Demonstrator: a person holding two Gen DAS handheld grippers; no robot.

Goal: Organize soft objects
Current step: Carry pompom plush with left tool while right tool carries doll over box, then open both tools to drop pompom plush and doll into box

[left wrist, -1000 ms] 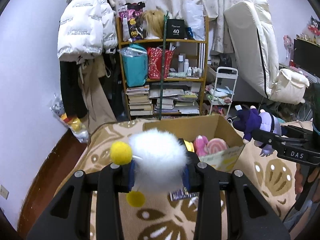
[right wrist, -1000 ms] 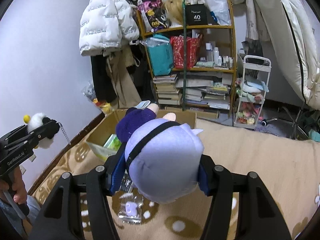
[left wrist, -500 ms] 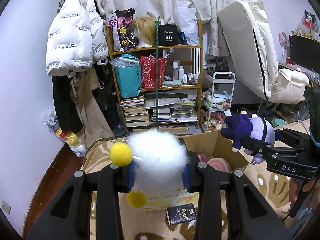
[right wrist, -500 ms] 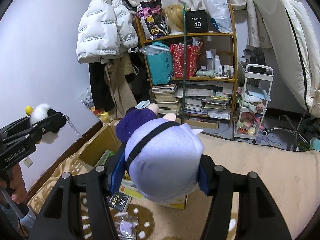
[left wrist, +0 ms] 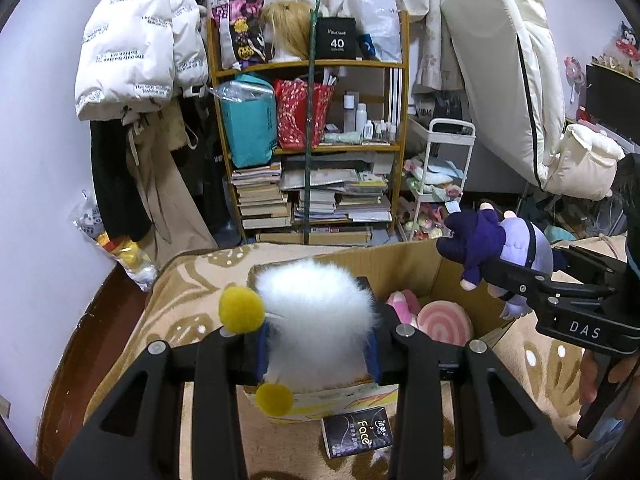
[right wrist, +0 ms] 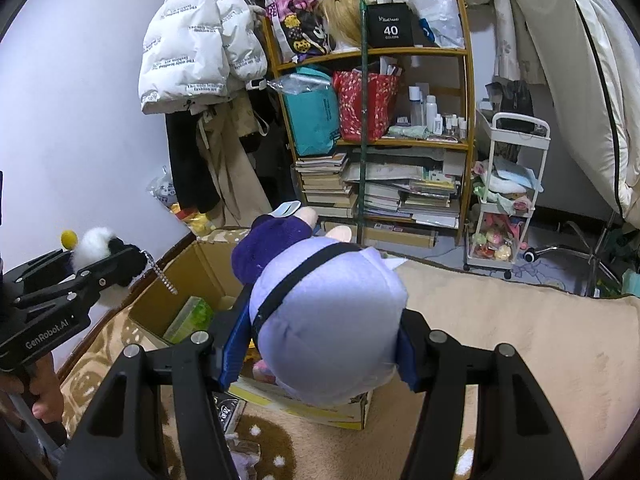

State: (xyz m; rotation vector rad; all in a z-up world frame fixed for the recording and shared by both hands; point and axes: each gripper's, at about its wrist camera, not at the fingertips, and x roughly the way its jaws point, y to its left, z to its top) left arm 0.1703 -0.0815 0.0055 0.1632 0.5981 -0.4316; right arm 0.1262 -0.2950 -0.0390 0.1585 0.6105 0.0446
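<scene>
Both grippers are carrying plush toys toward the open cardboard box (left wrist: 420, 268), which is sitting on the patterned tan carpet (right wrist: 500, 340). The box looks like the collecting point for the soft things: a pink plush (left wrist: 402, 306) and a round pink swirl cushion (left wrist: 444, 322) are already lying inside it, so the held toys are presumably headed for the same place.

The left gripper (left wrist: 316, 350) is pinching a fluffy white pom-pom toy (left wrist: 312, 312) with yellow balls on it, jaws squeezed nearly fully together with the fur bulging out above the blue pads. A bead chain (right wrist: 160, 272) is dangling from this toy over the box's left wall. The toy is hanging above the near left part of the box, not yet released.

The right gripper (right wrist: 320, 354) is clamping a lavender plush doll (right wrist: 328, 320) with a dark purple front and a black strap, jaws about half-spread around its broad body. The doll is hovering over the box's near right corner.

Pose: both grippers are angling downward toward the box, side by side, the left one at the box's left side, the right one at its right. A hand (right wrist: 48, 396) is gripping the left handle; fingers (left wrist: 592, 376) are wrapping the right one.

A small black packet (left wrist: 358, 432) is lying on the carpet just in front of the box.
</scene>
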